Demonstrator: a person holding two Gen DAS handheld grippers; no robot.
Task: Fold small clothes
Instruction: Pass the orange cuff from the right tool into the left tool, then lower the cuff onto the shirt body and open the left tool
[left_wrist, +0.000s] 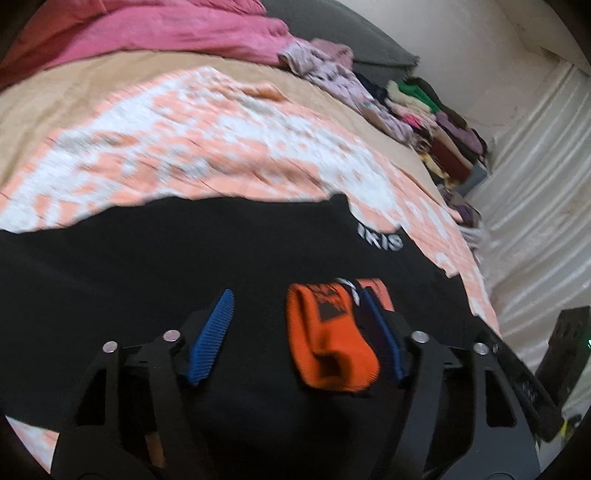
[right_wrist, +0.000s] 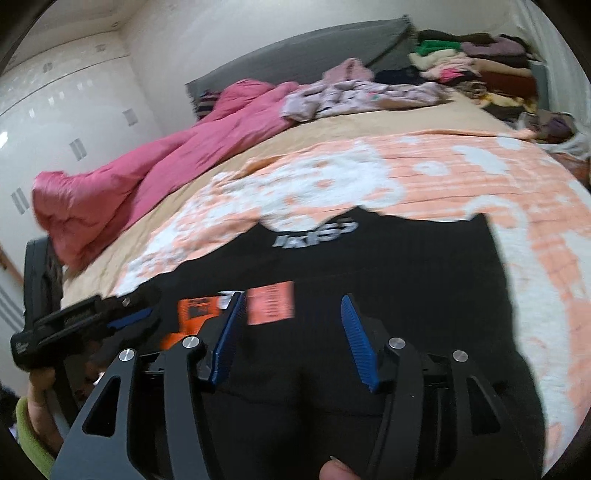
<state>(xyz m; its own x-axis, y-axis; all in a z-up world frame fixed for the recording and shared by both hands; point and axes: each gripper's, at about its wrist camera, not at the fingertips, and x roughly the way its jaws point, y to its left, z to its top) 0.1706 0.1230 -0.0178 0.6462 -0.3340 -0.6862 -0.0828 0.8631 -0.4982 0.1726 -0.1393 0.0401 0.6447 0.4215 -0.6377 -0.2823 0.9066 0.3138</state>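
Note:
A black garment (left_wrist: 184, 266) with white lettering (left_wrist: 380, 240) lies flat on the peach-and-white blanket (left_wrist: 184, 147). An orange piece with black print (left_wrist: 328, 339) rests on it, with a pale orange card tag (left_wrist: 382, 293) just beyond. My left gripper (left_wrist: 297, 293) is open over the garment; the orange piece lies between its jaws against the right pad, and the left pad stands well apart. In the right wrist view, my right gripper (right_wrist: 292, 296) is open above the black garment (right_wrist: 406, 266), its left finger beside the card tag (right_wrist: 269, 302) and orange piece (right_wrist: 195, 314). The left gripper (right_wrist: 129, 317) shows at the left.
A pink duvet (right_wrist: 129, 177) lies bunched at the far left of the bed, a lilac patterned garment (right_wrist: 351, 96) at the far end. Stacked folded clothes (right_wrist: 472, 62) sit by the wall beyond. White wardrobe doors (right_wrist: 55, 110) stand left. A hand (right_wrist: 40, 398) holds the left gripper.

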